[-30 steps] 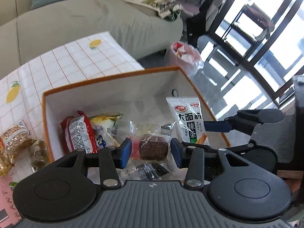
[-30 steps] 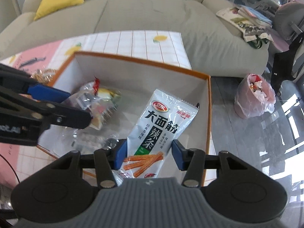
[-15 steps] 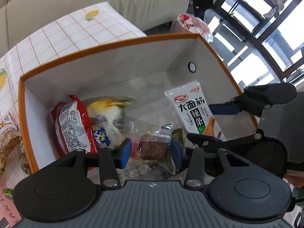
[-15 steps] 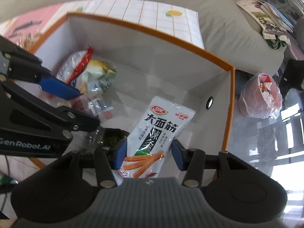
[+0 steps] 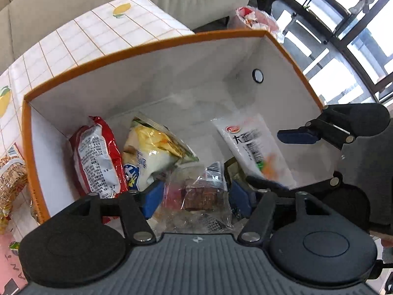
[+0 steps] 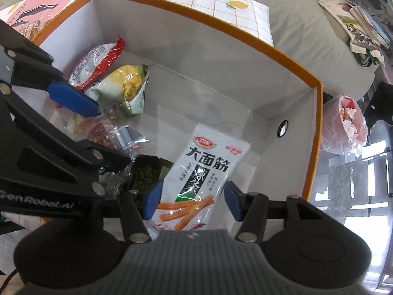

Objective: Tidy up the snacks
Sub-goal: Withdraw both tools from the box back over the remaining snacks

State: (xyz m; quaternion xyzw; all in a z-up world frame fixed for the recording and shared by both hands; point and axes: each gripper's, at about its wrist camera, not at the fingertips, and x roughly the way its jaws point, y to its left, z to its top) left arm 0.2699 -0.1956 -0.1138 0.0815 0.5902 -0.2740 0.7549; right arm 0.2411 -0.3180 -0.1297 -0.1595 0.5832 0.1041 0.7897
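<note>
In the left wrist view the white spicy-strip packet [image 5: 253,147] is smeared by motion and its print cannot be read. The right gripper [image 6: 192,200] body hides that packet's bottom edge. A dark green packet [image 6: 145,169] shows only partly behind the left gripper [image 5: 196,196]. At the box's [image 5: 147,46] left outer wall, a golden snack bag [image 5: 9,179] is cut by the picture's edge.

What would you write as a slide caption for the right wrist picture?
Right gripper, jaws apart around a white spicy-strip packet, lowers it into an orange-rimmed box of snacks.
</note>
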